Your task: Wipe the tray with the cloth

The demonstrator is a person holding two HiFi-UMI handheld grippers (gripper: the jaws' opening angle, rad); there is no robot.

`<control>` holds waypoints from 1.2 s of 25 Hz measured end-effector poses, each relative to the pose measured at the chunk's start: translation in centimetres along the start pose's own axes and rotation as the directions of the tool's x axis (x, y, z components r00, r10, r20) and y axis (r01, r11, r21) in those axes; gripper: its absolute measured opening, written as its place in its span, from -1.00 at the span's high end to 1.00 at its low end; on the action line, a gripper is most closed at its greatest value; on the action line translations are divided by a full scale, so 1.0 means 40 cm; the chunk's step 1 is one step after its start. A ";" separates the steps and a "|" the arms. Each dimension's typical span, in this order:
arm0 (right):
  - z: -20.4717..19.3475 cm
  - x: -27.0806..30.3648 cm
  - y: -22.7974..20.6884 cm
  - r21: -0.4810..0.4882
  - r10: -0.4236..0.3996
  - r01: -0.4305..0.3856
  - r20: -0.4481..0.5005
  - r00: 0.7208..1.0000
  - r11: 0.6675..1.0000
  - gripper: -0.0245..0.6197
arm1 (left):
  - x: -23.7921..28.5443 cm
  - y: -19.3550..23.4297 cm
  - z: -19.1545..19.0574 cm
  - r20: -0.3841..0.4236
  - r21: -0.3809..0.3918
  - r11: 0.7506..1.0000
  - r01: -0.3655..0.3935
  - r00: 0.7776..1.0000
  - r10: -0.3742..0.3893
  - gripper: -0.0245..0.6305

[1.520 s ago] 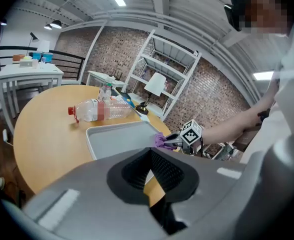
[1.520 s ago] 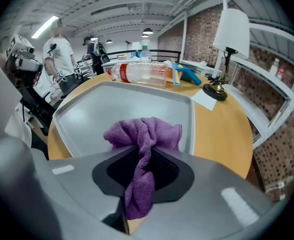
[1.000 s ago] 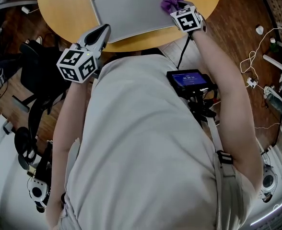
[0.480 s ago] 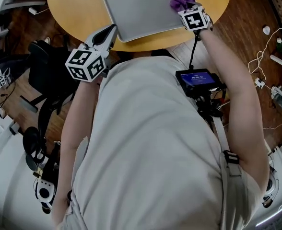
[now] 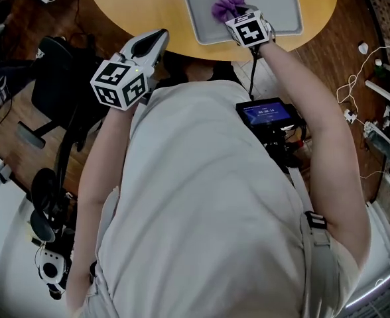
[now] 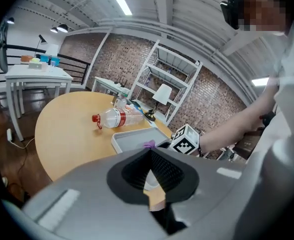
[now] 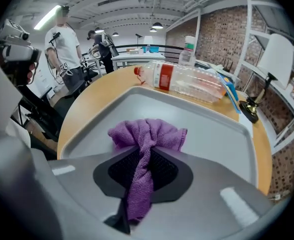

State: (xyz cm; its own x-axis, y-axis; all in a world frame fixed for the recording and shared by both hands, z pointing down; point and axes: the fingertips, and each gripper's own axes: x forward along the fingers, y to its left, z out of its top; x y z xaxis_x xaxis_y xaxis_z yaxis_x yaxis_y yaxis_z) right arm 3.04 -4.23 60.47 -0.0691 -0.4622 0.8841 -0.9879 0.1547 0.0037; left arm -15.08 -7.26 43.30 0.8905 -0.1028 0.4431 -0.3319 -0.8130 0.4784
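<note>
A grey tray point(image 5: 274, 8) lies on the round wooden table point(image 5: 135, 5). My right gripper point(image 5: 235, 13) is shut on a purple cloth point(image 5: 228, 5) and presses it onto the tray's left-middle part. In the right gripper view the cloth point(image 7: 147, 134) bunches ahead of the right gripper point(image 7: 146, 156), with a strip running back between the jaws, on the tray floor point(image 7: 212, 129). My left gripper point(image 5: 160, 38) hangs at the table's near edge, left of the tray, shut with nothing in it. The left gripper view shows the tray point(image 6: 132, 140) and the cloth point(image 6: 148, 144) beyond the left gripper point(image 6: 149, 154).
A clear plastic bottle with a red cap point(image 7: 187, 81) lies on the table just beyond the tray, also in the left gripper view as the bottle point(image 6: 118, 118). A small lamp point(image 7: 249, 109) stands at the table's far right. A black chair point(image 5: 56, 78) stands left, cables point(image 5: 354, 105) lie right.
The right gripper has slid the cloth leftward across the tray, from its right near corner toward the left-middle. The left gripper has stayed by the table edge.
</note>
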 end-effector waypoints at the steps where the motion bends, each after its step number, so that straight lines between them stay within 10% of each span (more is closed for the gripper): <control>1: 0.020 0.016 0.051 -0.009 0.005 -0.005 -0.005 1.000 1.000 0.75 | -0.040 0.027 -0.017 0.005 -0.002 1.000 0.000 1.000 0.000 0.93; 11: 0.103 0.032 0.125 0.060 0.037 -0.037 0.007 0.999 0.997 0.75 | -0.132 0.057 -0.021 -0.015 0.001 1.000 -0.005 1.000 0.005 0.93; 30: 0.161 0.048 0.103 -0.162 0.139 -0.132 0.034 0.990 0.978 0.73 | -0.081 0.021 0.003 0.013 -0.016 0.997 -0.069 0.998 0.069 0.93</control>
State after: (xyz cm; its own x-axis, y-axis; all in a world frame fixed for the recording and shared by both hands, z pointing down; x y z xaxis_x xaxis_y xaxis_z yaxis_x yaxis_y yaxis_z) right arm -2.05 -10.10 59.17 -0.2104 -0.4660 0.8594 -0.9346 0.3539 -0.0369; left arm -18.19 -7.67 42.20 0.8694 -0.1659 0.4655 -0.3975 -0.7945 0.4592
